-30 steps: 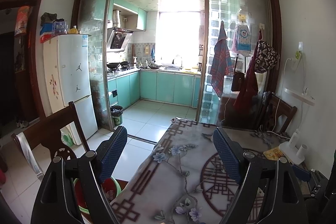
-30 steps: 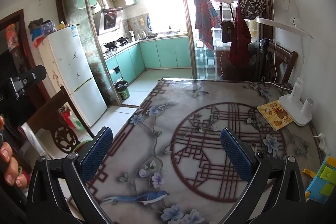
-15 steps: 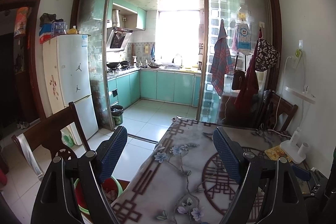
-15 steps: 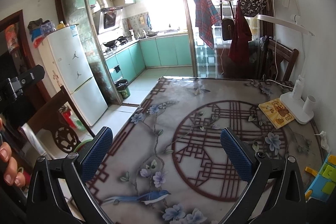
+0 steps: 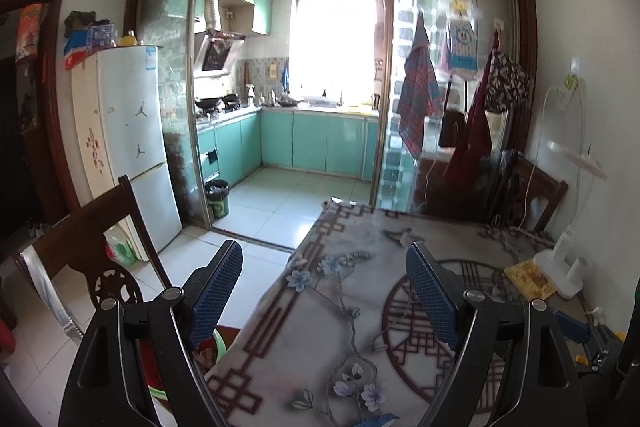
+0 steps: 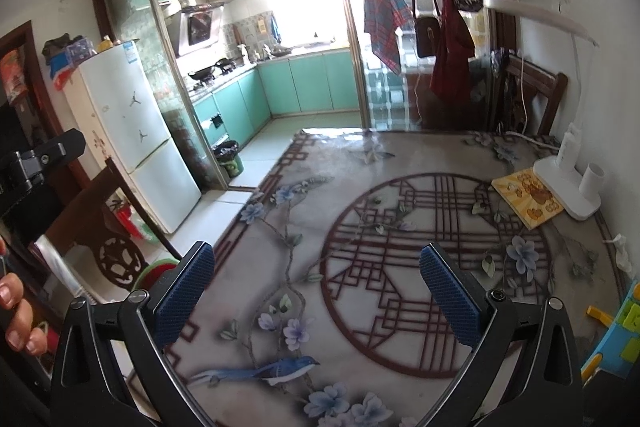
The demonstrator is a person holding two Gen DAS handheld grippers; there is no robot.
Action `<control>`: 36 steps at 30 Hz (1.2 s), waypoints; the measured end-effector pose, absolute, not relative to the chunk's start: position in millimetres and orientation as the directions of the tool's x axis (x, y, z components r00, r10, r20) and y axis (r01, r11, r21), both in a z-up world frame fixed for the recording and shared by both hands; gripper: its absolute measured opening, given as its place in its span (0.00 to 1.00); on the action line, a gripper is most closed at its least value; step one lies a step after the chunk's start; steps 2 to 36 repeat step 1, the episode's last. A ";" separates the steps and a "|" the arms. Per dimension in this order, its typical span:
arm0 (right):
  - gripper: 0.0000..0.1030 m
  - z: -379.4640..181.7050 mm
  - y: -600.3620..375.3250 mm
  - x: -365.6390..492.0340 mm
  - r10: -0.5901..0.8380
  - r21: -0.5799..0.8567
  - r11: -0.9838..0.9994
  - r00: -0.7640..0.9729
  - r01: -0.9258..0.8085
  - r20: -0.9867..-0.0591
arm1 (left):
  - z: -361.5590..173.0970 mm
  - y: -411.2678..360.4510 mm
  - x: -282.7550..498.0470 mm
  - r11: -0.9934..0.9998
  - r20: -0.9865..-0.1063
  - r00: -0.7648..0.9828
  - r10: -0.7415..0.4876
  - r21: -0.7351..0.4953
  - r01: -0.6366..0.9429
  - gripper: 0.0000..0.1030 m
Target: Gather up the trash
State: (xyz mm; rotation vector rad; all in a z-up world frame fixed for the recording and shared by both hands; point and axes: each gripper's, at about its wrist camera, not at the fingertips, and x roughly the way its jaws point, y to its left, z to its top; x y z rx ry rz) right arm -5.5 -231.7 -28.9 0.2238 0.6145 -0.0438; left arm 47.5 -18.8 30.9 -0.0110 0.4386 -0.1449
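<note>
Both left tongs (image 5: 324, 291) and right tongs (image 6: 316, 291) gape wide, empty; a crumpled white scrap (image 6: 622, 247) lies far right of the right tongs on the bench (image 6: 400, 155).

The tabletop (image 6: 360, 163) is grey with maroon lattice and pale blue flowers; the kitchen cabinets (image 5: 312, 143) are turquoise, the fridge (image 5: 132, 131) white, the booklet (image 6: 526, 197) yellow.

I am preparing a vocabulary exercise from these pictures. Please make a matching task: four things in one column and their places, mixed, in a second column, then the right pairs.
Things:
1. yellow booklet
2. trash bin
3. checked cloth
4. crumpled white paper

Places:
A. on the floor by the kitchen doorway
B. hanging on the glass door
C. on the table, against the lamp base
D. near the table's right edge

Pairs: 1-C, 2-A, 3-B, 4-D
</note>
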 end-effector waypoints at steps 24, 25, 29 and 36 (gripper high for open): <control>1.00 -33.8 -234.4 -4.8 0.021 0.193 0.974 0.810 0.115 -0.586 | 27.6 -21.5 50.8 0.990 -0.430 0.892 -0.142 -0.037 0.139 0.82; 1.00 -33.8 -234.4 -4.8 0.021 0.193 0.974 0.810 0.115 -0.586 | 27.6 -21.5 50.8 0.990 -0.430 0.892 -0.142 -0.037 0.139 0.82; 1.00 -33.8 -234.4 -4.8 0.021 0.193 0.974 0.810 0.115 -0.586 | 27.6 -21.5 50.8 0.990 -0.430 0.892 -0.142 -0.037 0.139 0.82; 1.00 -33.8 -234.4 -4.8 0.021 0.193 0.974 0.810 0.115 -0.586 | 27.6 -21.5 50.8 0.990 -0.430 0.892 -0.142 -0.037 0.139 0.82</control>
